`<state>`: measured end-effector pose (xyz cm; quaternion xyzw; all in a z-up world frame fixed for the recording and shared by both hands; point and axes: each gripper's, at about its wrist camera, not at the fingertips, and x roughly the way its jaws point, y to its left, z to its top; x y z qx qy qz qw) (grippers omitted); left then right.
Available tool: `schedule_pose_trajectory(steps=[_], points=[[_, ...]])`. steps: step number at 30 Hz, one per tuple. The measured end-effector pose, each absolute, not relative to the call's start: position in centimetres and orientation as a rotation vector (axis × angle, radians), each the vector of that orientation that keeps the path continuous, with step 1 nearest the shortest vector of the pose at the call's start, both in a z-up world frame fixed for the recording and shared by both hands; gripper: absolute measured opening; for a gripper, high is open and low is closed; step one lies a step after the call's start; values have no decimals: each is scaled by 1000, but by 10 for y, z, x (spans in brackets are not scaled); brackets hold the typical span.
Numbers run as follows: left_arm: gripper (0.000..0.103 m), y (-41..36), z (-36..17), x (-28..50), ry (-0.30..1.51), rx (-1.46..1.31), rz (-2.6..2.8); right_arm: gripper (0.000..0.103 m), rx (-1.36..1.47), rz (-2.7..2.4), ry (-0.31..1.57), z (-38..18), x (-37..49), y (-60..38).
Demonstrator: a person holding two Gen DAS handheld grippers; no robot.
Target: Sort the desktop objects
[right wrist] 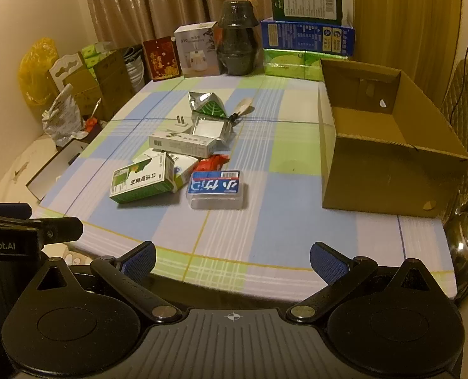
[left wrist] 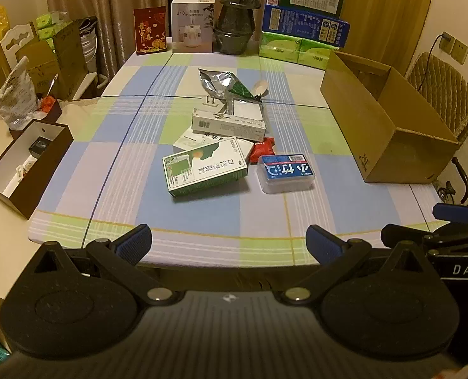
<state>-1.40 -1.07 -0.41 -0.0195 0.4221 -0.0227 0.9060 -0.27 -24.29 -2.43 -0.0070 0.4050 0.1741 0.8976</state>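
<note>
A pile of small items lies mid-table: a green-and-white medicine box (left wrist: 203,166) (right wrist: 142,178), a clear case with a blue label (left wrist: 285,173) (right wrist: 217,189), a long white box (left wrist: 228,125) (right wrist: 183,144), a red packet (left wrist: 263,149) (right wrist: 211,163), a silver foil pouch (left wrist: 216,82) (right wrist: 202,102) and a white plug (left wrist: 209,102) (right wrist: 180,122). My left gripper (left wrist: 229,246) hangs open over the near table edge, nothing between its fingers. My right gripper (right wrist: 233,260) is open too, at the near edge, and shows at the right of the left wrist view (left wrist: 423,230).
An open cardboard box (left wrist: 388,120) (right wrist: 388,145) stands on the table's right side. A dark open box (left wrist: 28,164) sits off the left edge. Boxes, tissue packs and a dark pot (left wrist: 237,15) (right wrist: 237,36) line the far edge. A padded chair (left wrist: 445,94) stands at right.
</note>
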Motion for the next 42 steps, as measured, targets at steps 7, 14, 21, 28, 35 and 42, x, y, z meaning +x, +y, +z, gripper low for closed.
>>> schedule_pose_trajectory(steps=[7, 14, 21, 28, 35, 42], points=[[102, -12, -7, -13, 883, -40, -57, 101, -7, 355, 848, -27, -1, -246], [102, -12, -9, -11, 888, -35, -57, 101, -3, 357, 858, -30, 1, -246], [102, -13, -13, -8, 899, -33, -62, 101, -2, 358, 867, -33, 3, -248], [102, -15, -14, -6, 899, -12, -59, 101, 1, 359, 876, -36, 6, -248], [102, -15, -17, -4, 908, -14, -59, 101, -1, 363, 884, -38, 7, -248], [102, -16, -18, -3, 912, -16, -60, 101, 1, 362, 890, -42, 9, -248]])
